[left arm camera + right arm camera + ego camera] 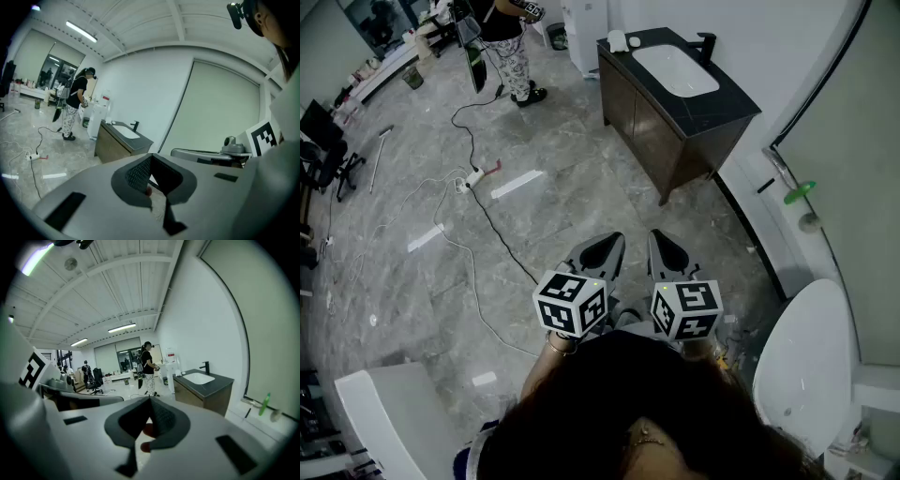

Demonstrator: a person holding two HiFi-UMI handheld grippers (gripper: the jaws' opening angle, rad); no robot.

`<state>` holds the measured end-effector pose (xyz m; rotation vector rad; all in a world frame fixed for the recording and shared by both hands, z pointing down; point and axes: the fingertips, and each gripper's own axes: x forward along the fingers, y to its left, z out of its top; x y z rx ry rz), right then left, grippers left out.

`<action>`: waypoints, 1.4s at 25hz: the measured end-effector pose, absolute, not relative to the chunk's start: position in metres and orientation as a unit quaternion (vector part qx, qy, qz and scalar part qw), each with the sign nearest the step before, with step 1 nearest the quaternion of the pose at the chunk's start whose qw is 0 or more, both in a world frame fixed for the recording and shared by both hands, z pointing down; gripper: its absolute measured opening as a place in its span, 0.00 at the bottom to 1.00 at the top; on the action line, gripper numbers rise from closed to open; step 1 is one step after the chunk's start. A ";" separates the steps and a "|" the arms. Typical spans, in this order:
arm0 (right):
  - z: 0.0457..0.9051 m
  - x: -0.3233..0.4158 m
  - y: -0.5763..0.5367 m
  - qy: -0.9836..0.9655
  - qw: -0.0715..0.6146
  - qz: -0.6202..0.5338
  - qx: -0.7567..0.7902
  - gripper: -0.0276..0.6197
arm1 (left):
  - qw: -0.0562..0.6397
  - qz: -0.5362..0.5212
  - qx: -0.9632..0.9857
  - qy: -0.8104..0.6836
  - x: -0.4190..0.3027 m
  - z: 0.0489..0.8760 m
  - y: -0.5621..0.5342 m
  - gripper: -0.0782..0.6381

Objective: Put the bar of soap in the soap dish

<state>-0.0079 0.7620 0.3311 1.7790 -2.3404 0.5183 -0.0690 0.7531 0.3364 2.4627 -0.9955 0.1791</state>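
Note:
A dark vanity (675,103) with a white sink basin (675,70) and a black faucet (706,42) stands across the floor ahead of me. Two small white items (623,40) sit at its left back corner; they are too small to tell soap from dish. My left gripper (598,251) and right gripper (667,249) are held side by side at waist height, pointing toward the vanity, far from it. Both are shut with nothing between the jaws. In the left gripper view the left gripper (151,156) frames the vanity (123,140). The right gripper (150,399) sees the vanity (206,385) at its right.
A toilet (802,356) is at my right. A black cable (478,206) and a power strip (472,178) lie on the grey floor. A person (511,47) stands at the back near a white appliance (581,28). A green bottle (800,192) sits on the right ledge.

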 end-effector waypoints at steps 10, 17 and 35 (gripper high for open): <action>0.334 0.010 0.739 -0.782 0.067 0.187 0.591 0.07 | 0.241 0.071 0.900 -0.356 -0.048 0.341 0.732 0.11; 0.336 0.021 0.724 -0.784 0.069 0.182 0.589 0.07 | 0.244 0.072 0.900 -0.353 -0.035 0.344 0.716 0.11; 0.359 0.037 0.613 -0.809 0.063 0.195 0.550 0.07 | 0.259 0.081 0.883 -0.382 -0.021 0.367 0.605 0.11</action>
